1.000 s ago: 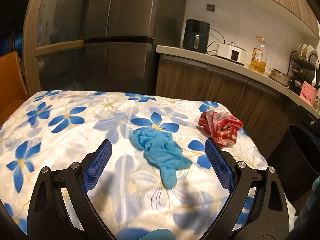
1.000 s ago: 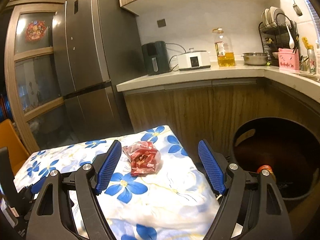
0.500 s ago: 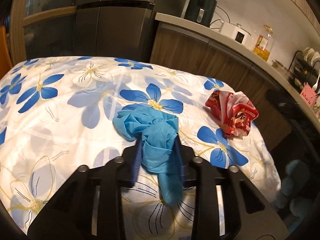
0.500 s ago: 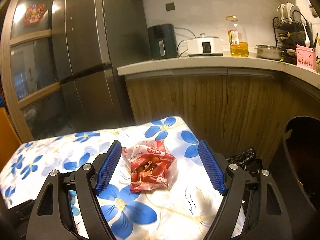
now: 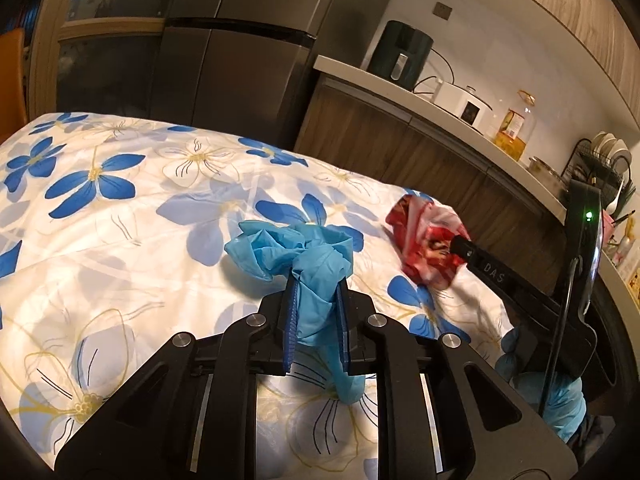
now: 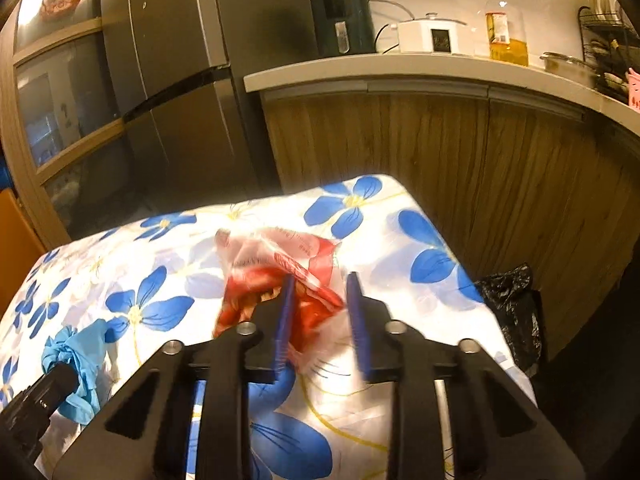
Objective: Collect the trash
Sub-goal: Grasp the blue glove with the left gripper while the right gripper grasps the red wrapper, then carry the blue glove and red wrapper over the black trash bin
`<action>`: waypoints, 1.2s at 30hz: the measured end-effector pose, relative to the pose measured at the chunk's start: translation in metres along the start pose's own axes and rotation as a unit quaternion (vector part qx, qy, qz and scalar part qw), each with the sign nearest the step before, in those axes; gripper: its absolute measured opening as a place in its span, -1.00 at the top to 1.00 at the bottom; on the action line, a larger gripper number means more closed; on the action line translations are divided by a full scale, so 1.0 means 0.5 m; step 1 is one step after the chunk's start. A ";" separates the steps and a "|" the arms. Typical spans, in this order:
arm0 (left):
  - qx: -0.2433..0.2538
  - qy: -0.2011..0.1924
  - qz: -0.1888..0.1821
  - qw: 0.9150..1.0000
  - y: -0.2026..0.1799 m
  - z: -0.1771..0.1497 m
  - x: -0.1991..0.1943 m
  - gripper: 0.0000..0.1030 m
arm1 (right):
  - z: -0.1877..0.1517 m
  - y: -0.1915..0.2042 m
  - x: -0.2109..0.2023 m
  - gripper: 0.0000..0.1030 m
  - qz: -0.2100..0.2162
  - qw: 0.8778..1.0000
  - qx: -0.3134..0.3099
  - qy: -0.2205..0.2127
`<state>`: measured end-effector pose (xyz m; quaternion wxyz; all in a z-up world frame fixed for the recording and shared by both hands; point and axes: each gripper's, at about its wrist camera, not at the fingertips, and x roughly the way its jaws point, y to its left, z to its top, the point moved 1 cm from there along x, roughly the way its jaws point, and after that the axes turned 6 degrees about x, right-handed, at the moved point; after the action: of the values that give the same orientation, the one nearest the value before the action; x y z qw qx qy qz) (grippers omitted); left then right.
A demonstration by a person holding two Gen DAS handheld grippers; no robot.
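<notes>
**Both grippers on trash**

Fingers [image 5: 291, 320] of the left gripper [image 5: 316, 320] pinch the crumpled blue glove [image 5: 296, 252], which lies on the floral-clothed bench [image 5: 120, 216]. The right gripper [image 6: 320, 320] has its fingers [image 6: 285, 316] narrowed around the red snack wrapper [image 6: 276, 276] near the bench's far edge; motion blur hides whether they grip it.

Pretty dim kitchen, warm yellowish light. There's a table under a white tablecloth with big blue flowers [image 5: 120, 208], a tall dark steel fridge [image 6: 168, 80] behind it, and a pale curved countertop [image 6: 400, 68] on wood-grain cabinets [image 6: 460, 168]. White wall [image 5: 500, 48] behind, orange chair [image 5: 12, 64] off to the left.
</notes>
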<state>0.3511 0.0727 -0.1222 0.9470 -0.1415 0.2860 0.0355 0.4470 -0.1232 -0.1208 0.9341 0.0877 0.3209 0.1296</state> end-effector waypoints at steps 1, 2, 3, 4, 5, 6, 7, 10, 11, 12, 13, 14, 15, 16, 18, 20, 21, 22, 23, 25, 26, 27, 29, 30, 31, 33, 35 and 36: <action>-0.001 0.000 0.000 1.000 0.000 0.000 0.000 0.70 | -0.001 0.001 0.003 0.78 0.003 1.000 -0.002 0.004; -0.002 0.000 0.000 1.000 0.000 -0.001 0.000 0.70 | -0.004 0.004 0.004 0.80 0.005 1.000 -0.005 0.007; -0.001 0.000 0.000 1.000 0.000 -0.001 0.000 0.70 | -0.004 0.006 0.004 0.85 0.008 1.000 -0.007 0.007; -0.001 0.000 0.000 1.000 0.000 -0.001 0.000 0.70 | -0.005 0.009 0.002 0.88 0.013 1.000 -0.011 0.007; -0.001 0.000 0.000 1.000 0.001 -0.001 -0.001 0.70 | -0.006 0.012 -0.001 0.89 0.015 1.000 -0.015 0.005; 0.000 0.000 0.000 1.000 0.001 -0.002 -0.001 0.70 | -0.005 0.014 -0.003 0.92 0.016 1.000 -0.017 0.003; 0.000 0.000 0.000 1.000 0.001 -0.002 0.000 0.70 | -0.005 0.017 -0.008 0.94 0.019 1.000 -0.021 0.000; 0.000 -0.001 0.000 1.000 0.001 -0.002 0.000 0.70 | -0.005 0.022 -0.028 0.95 0.022 0.999 -0.025 -0.012; 0.000 -0.002 0.000 1.000 0.001 -0.001 -0.001 0.70 | -0.005 0.022 -0.037 0.95 0.023 0.999 -0.025 -0.018; 0.001 -0.003 0.000 1.000 0.001 0.000 -0.003 0.71 | -0.005 0.022 -0.048 0.95 0.023 0.999 -0.024 -0.024; 0.002 -0.005 0.001 1.000 0.001 0.001 -0.005 0.71 | -0.005 0.020 -0.058 0.96 0.023 0.999 -0.023 -0.028; 0.004 -0.007 0.002 1.000 -0.001 0.002 -0.008 0.71 | -0.005 0.019 -0.067 0.96 0.023 0.999 -0.022 -0.033; 0.005 -0.008 0.002 1.000 -0.001 0.004 -0.009 0.71 | -0.005 0.018 -0.079 0.96 0.024 0.999 -0.021 -0.038; 0.007 -0.009 0.002 1.000 -0.002 0.004 -0.012 0.71 | -0.006 0.017 -0.097 0.96 0.024 0.999 -0.020 -0.045; 0.011 -0.011 0.002 1.000 -0.006 0.007 -0.020 0.72 | -0.007 0.014 -0.125 0.96 0.023 0.998 -0.018 -0.052; 0.012 -0.014 -0.001 1.000 -0.010 0.012 -0.031 0.72 | -0.009 0.012 -0.155 0.96 0.024 0.998 -0.016 -0.062; 0.013 -0.016 -0.003 1.000 -0.012 0.014 -0.037 0.73 | -0.008 0.010 -0.166 0.96 0.023 0.997 -0.016 -0.066; 0.015 -0.019 -0.003 1.000 -0.016 0.019 -0.046 0.73 | -0.008 0.008 -0.184 0.96 0.024 0.997 -0.015 -0.071; 0.017 -0.022 -0.003 1.000 -0.018 0.020 -0.052 0.73 | -0.008 0.006 -0.202 0.96 0.025 0.997 -0.014 -0.076; 0.024 -0.028 -0.002 0.999 -0.027 0.024 -0.070 0.73 | -0.009 0.003 -0.235 0.96 0.024 0.996 -0.014 -0.088; 0.027 -0.032 -0.003 0.999 -0.034 0.025 -0.081 0.73 | -0.009 0.001 -0.252 0.96 0.025 0.995 -0.012 -0.093; 0.030 -0.034 -0.003 0.999 -0.038 0.025 -0.089 0.73 | -0.011 0.000 -0.266 0.96 0.025 0.995 -0.011 -0.098; 0.035 -0.039 -0.005 0.999 -0.050 0.026 -0.110 0.74 | -0.012 -0.008 -0.305 0.96 0.025 0.994 -0.008 -0.110; 0.037 -0.041 -0.006 0.998 -0.056 0.024 -0.117 0.74 | -0.011 -0.013 -0.322 0.96 0.024 0.993 -0.007 -0.115; 0.040 -0.042 -0.006 0.998 -0.062 0.023 -0.125 0.74 | -0.011 -0.016 -0.335 0.96 0.023 0.993 -0.006 -0.118; 0.045 -0.043 -0.010 0.998 -0.077 0.021 -0.141 0.74 | -0.011 -0.026 -0.369 0.96 0.020 0.991 0.000 -0.130; 0.051 -0.047 -0.015 0.997 -0.095 0.021 -0.160 0.74 | -0.011 -0.033 -0.397 0.96 0.017 0.990 0.002 -0.139; 0.054 -0.050 -0.017 0.997 -0.103 0.021 -0.167 0.74 | -0.010 -0.036 -0.407 0.96 0.015 0.990 0.003 -0.142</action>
<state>0.2948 0.0274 -0.0552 0.9667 -0.0935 0.2378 0.0112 0.2926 -0.2006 -0.0120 0.9680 0.1127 0.1836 0.1290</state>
